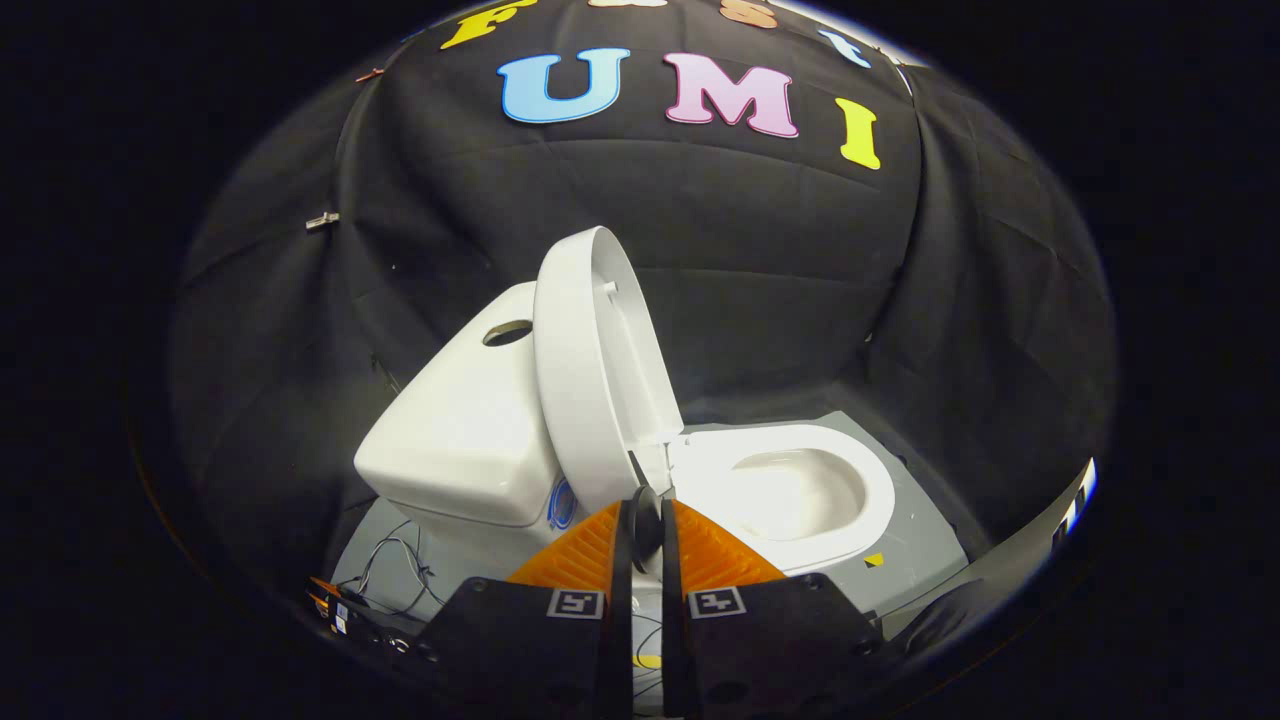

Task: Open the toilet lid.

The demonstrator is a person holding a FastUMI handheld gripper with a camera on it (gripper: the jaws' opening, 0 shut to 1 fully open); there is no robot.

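One toilet [640, 470] is what we are seeing, white, sitting on a grey floor panel [920, 540] just ahead of the fingers. Its toilet lid [590, 370] is standing raised, leaning against the tank [460, 430], leaving the bowl [800, 490] open. The gripper [645, 520] fingers are sitting nearly together, clamping nothing. We are spotting square markers on the finger mounts and a round blue sticker [561, 503] under the tank, unreadable. Loose wires [395, 570] are lying beside the base.
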